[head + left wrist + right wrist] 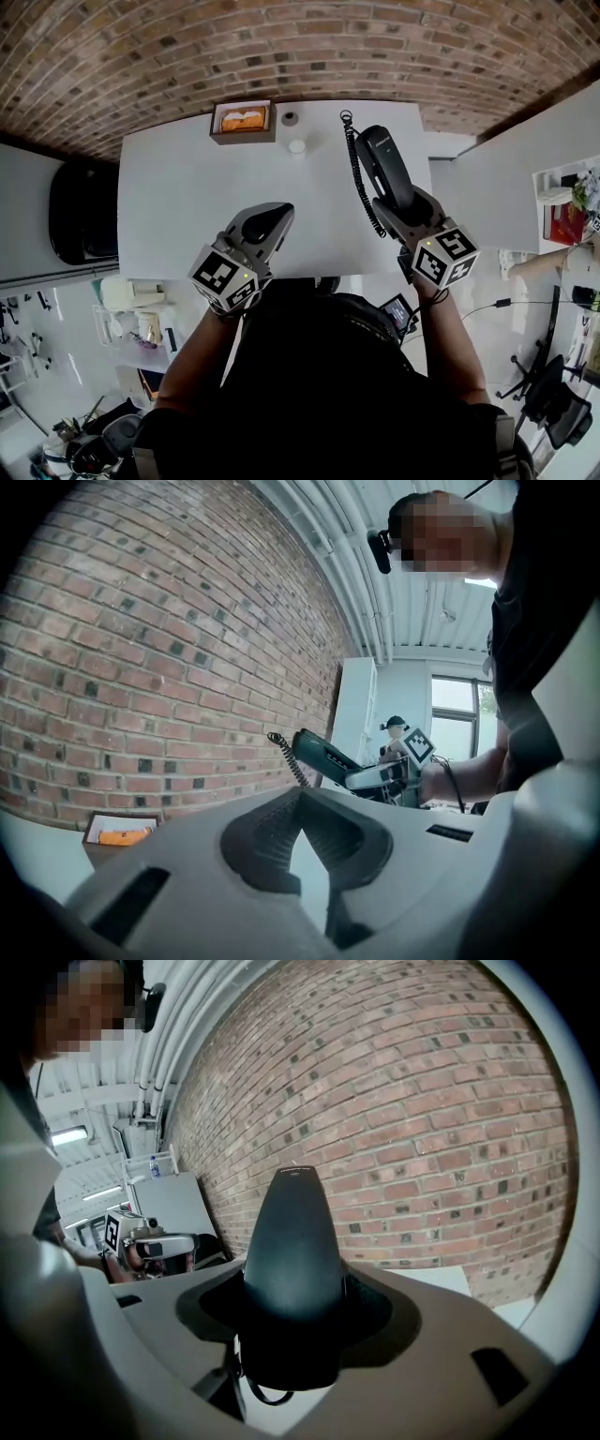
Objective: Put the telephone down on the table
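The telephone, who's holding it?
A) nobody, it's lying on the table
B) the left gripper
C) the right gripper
C: the right gripper has its jaws shut on the telephone, up off the table.

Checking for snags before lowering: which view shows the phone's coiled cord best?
Head view: most of the coiled cord shows, beside the handset. Left gripper view catches a short stretch; right gripper view only a loop under the handset.
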### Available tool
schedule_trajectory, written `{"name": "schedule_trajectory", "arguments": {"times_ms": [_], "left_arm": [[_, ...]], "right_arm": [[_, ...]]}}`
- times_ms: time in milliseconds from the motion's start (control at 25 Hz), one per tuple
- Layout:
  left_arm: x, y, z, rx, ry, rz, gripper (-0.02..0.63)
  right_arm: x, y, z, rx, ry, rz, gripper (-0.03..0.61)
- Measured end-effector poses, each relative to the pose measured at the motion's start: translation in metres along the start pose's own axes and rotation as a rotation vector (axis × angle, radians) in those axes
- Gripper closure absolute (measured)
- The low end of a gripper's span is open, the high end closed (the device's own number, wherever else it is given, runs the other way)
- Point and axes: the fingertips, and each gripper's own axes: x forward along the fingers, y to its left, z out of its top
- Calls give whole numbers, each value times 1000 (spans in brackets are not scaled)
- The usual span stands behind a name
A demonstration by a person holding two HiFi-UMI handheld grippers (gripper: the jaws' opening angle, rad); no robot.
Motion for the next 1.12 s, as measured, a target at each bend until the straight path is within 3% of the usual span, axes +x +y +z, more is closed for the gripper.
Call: {"name": "schedule_trajectory", "arguments": {"times_ms": [320, 560, 1120], "left_arm": [[7, 39, -17, -29, 26, -17, 606], [5, 61, -38, -75, 50, -29, 606], [19, 87, -73, -153, 82, -59, 606]], "right_arm": [[52, -14, -30, 45, 66, -25, 311], [82, -24, -74, 79, 134, -55, 311], [124, -53, -154, 133, 256, -88, 311]]}}
